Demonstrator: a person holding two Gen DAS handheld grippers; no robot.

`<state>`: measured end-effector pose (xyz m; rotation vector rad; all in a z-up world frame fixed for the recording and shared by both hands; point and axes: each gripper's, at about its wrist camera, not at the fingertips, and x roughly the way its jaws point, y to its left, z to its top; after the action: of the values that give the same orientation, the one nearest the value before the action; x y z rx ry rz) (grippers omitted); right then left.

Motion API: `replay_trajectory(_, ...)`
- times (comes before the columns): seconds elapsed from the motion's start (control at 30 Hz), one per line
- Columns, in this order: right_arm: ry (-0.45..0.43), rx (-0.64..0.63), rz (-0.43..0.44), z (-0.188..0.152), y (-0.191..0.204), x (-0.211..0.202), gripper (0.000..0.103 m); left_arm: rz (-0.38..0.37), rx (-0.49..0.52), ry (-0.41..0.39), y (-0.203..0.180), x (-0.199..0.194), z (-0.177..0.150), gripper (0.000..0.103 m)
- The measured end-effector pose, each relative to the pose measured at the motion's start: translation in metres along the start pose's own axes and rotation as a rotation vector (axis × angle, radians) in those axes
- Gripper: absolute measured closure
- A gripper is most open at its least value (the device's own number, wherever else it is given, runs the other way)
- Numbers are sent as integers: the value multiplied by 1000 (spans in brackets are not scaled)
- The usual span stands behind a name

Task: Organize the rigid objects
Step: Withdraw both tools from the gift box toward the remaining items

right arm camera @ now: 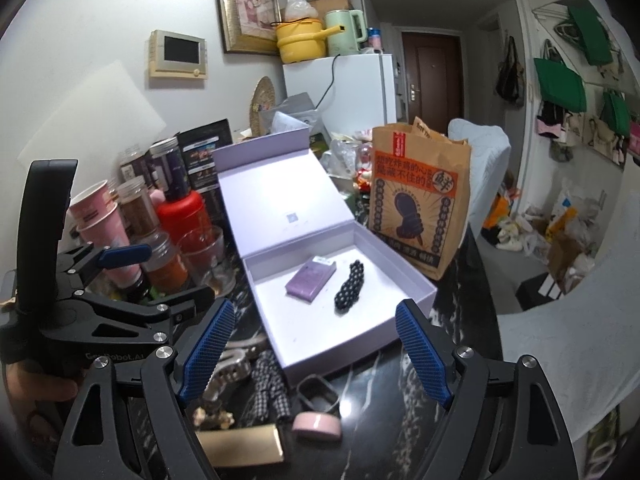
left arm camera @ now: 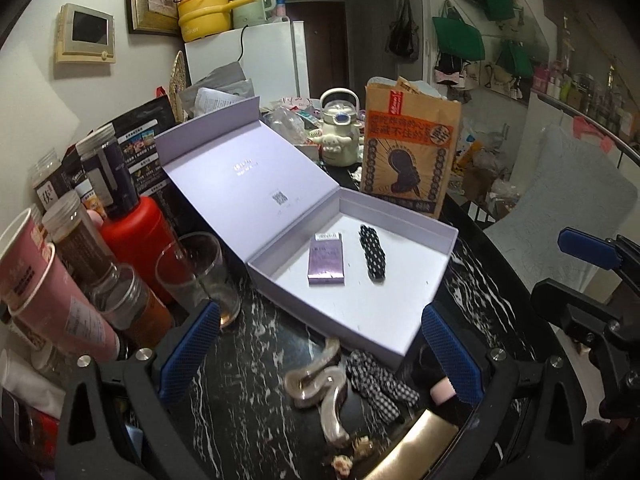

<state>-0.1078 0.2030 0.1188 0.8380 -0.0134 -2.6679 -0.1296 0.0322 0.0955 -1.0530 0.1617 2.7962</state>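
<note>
Two items boxed, more waiting at the near edge

Both your grippers, left gripper (left arm camera: 316,356) and right gripper (right arm camera: 316,356), hang wide and empty. Pick the translucent beige hair claw (left arm camera: 320,384) beside the open lilac cardboard box (left arm camera: 436,272) on the black marble table (left arm camera: 248,360); grip its middle.

The left claw (right arm camera: 120,256) arm reads "GenRobot.AI"; the paper bag (right arm camera: 416,200) carries Chinese characters.

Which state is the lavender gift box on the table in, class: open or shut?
Open. The lavender gift box has its lid folded back, exposing a purple card pack and a dotted hair clip inside.
</note>
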Motion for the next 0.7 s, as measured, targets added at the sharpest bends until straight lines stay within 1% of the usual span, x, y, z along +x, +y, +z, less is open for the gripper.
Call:
replay_trajectory(0.2,7,-2,-3,-18,9,-11,19,-11,1,11,-1,-8,-19,1)
replay_trajectory(0.43,18,8,15,-37,19,-20,19,-20,-5,22,2,-16,-40,1)
replay_trajectory(0.53,9,12,15,-45,22,-24,19,-10,9,30,2,-16,-51,1)
replay_trajectory(0.7,4,21,11,-60,24,-25,19,-34,-3,59,5,-11,-68,1)
